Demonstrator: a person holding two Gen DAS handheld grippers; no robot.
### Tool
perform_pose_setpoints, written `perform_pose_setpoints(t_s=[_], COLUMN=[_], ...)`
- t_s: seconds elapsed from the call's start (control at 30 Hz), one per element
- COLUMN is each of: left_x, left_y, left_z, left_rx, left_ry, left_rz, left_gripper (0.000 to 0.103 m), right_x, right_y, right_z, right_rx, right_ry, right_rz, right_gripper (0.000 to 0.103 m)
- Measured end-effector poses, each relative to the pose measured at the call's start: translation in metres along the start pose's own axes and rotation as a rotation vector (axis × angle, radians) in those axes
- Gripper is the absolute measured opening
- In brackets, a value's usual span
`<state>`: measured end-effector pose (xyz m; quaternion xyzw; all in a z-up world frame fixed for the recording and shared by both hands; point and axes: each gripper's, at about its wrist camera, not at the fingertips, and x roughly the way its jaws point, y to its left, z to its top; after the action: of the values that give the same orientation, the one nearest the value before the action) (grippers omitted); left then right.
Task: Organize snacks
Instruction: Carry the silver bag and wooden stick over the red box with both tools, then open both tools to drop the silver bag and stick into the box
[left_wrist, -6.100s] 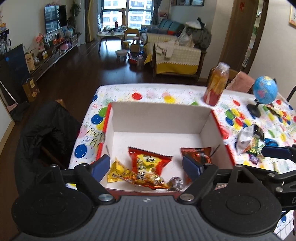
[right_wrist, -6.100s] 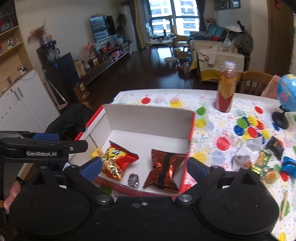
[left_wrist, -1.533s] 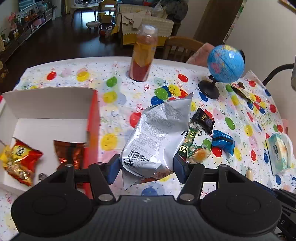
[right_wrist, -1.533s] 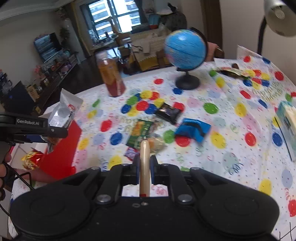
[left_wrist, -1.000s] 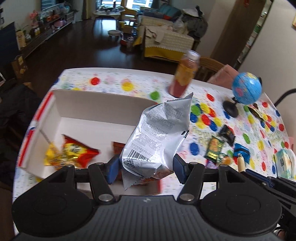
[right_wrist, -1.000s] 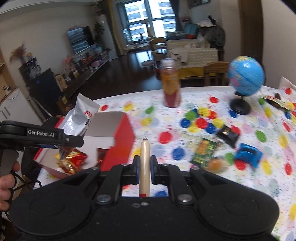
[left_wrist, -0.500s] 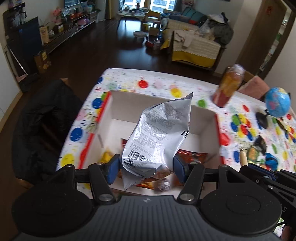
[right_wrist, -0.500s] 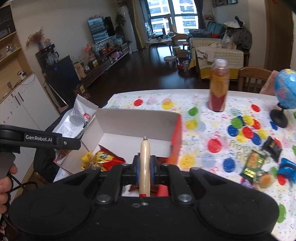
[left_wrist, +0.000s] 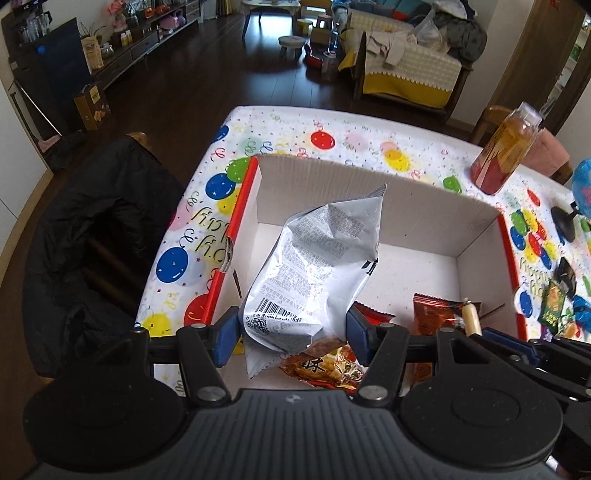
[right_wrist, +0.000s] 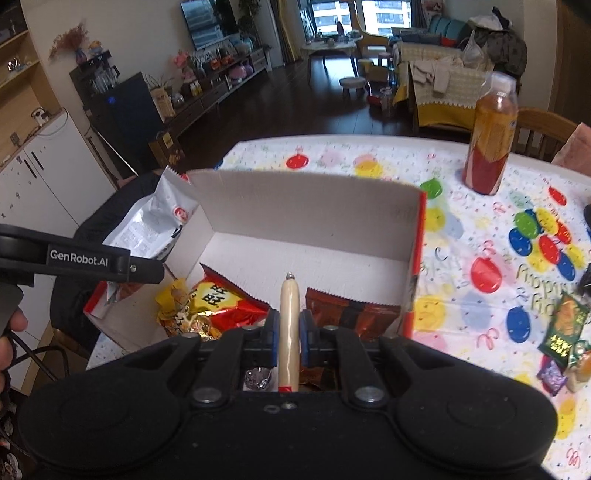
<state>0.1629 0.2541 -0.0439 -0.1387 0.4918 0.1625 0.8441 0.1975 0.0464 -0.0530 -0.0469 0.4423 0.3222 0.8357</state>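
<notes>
Two snacks held over red-and-white box (left_wrist: 476, 236).
Left gripper (left_wrist: 291, 332) clamped on silver bag (left_wrist: 317, 266); right gripper (right_wrist: 289, 334) clamped on sausage stick (right_wrist: 289, 325); "GenRobot.AI" legible beside it.

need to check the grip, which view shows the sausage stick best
The right wrist view: the sausage stick runs full length, clamped in the right gripper. The left wrist view shows only its tip beside the box.

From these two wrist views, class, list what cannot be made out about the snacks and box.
- Silver bag print: too small, left wrist view.
- Box near wall: hidden behind right gripper, right wrist view.
- Sausage stick lower end: covered by gripper body.
- Snacks beneath silver bag: hidden, left wrist view.
</notes>
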Motion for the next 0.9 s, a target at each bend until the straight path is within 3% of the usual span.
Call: perform_pose_setpoints(t_s=[0.5,0.9], left_x=[0.038,0.024], left_y=[-0.014,-0.015], left_z=[-0.016,-0.022], left_rx=[0.072,0.096], left_ry=[0.082,0.051], left_rz=[0.017,0.027], left_gripper=[0.059,0.062], right_x=[0.032,0.021], right_y=[0.011,0.01], right_z=[-0.014,-0.014], right_rx=[-0.028,-0.043], right_ry=[0.107,0.098], right_rz=[0.007,0.013], right_gripper=[0.01,0.023])
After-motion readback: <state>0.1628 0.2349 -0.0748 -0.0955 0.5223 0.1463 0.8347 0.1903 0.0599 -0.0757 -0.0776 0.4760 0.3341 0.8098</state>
